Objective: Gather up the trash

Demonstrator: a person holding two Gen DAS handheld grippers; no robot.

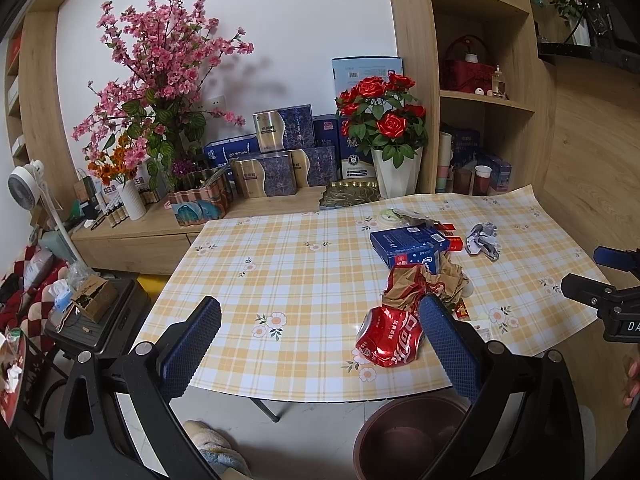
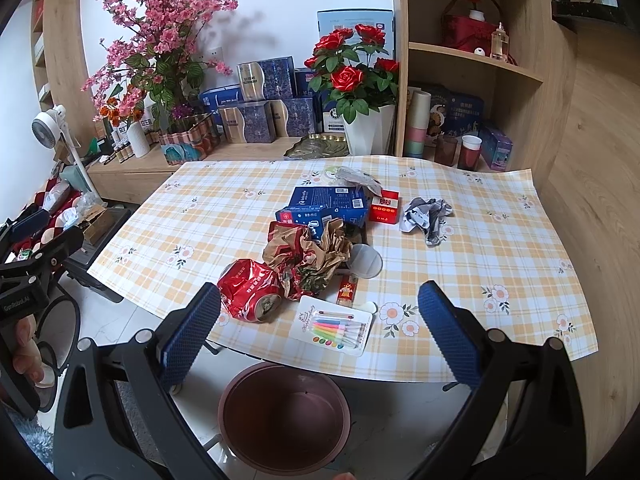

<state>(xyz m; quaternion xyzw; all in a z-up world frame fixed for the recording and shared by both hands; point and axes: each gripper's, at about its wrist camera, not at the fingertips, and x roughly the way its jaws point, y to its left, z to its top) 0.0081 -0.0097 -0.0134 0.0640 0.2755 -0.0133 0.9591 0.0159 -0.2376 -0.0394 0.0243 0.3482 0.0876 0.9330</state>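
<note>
Trash lies on the checked tablecloth (image 2: pixel 480 264): a crushed red cola can (image 2: pixel 250 294) (image 1: pixel 390 337), crumpled brown-and-red paper (image 2: pixel 308 256) (image 1: pixel 424 284), a blue carton (image 2: pixel 328 206) (image 1: pixel 408 245), a small red box (image 2: pixel 384 208), a crumpled grey-white paper (image 2: pixel 426 216) (image 1: pixel 484 240), a white round lid (image 2: pixel 366 261) and a card of coloured candles (image 2: pixel 332 326). A brown bin (image 2: pixel 284 420) (image 1: pixel 408 436) stands on the floor below the table's near edge. My left gripper (image 1: pixel 320 336) is open and empty, its right finger beside the can. My right gripper (image 2: pixel 320 332) is open and empty above the candle card.
A low wooden sideboard (image 1: pixel 140 236) behind the table carries flower vases, gift boxes and a gold tray. Shelves (image 2: pixel 476 64) with cups and boxes stand at the right. A fan, a black case and clutter sit on the left floor. A slipper (image 1: pixel 216 452) lies near the bin.
</note>
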